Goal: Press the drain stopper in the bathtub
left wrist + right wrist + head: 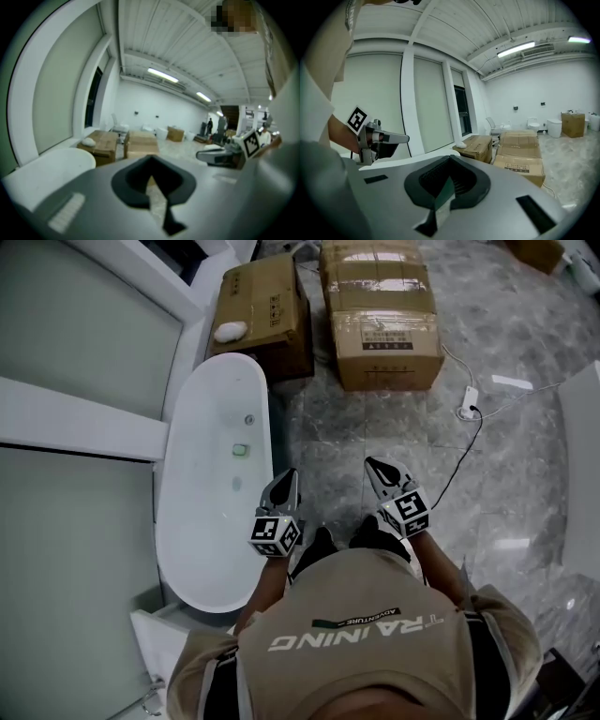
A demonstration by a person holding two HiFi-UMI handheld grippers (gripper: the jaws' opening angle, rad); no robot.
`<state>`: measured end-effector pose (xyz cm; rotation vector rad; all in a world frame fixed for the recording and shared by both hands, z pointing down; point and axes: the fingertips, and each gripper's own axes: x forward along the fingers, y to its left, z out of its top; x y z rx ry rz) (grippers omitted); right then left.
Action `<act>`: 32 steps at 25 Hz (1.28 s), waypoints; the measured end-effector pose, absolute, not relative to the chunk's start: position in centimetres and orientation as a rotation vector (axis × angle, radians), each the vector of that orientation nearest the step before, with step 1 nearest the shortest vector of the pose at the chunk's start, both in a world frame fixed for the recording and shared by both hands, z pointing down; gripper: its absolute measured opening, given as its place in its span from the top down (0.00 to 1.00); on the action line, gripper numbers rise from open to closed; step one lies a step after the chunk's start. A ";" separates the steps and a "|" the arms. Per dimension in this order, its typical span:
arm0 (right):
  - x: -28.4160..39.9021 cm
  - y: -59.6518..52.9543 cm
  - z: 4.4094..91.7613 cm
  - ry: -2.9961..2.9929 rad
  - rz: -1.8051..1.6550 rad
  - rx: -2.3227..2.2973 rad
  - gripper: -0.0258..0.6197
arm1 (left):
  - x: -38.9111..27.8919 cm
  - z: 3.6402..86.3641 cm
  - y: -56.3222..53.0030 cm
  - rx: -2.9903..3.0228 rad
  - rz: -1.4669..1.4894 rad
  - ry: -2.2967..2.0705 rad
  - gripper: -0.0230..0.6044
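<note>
A white oval bathtub [202,549] stands along the window wall at the left of the head view. On its floor lie a small greenish fitting [241,450] and a faint round spot [235,484]; I cannot tell which one is the drain stopper. A round knob [249,419] sits on the far rim. My left gripper [284,482] hovers shut over the tub's right rim, holding nothing. My right gripper [377,468] is shut and empty over the marble floor, right of the tub. Both point forward at about waist height. The tub's rim [47,168] shows in the left gripper view.
Two cardboard boxes [265,310] [380,315] stand beyond the tub's far end, one with a white lump [230,331] on top. A power strip [469,404] and its cable trail across the marble floor at right. The window ledge [84,423] borders the tub's left side.
</note>
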<state>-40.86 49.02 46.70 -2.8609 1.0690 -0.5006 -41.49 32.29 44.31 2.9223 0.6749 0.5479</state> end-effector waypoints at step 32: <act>-13.4 44.7 42.5 0.690 -0.487 -2.994 0.95 | -7.9 42.5 27.0 2.855 0.313 0.916 0.96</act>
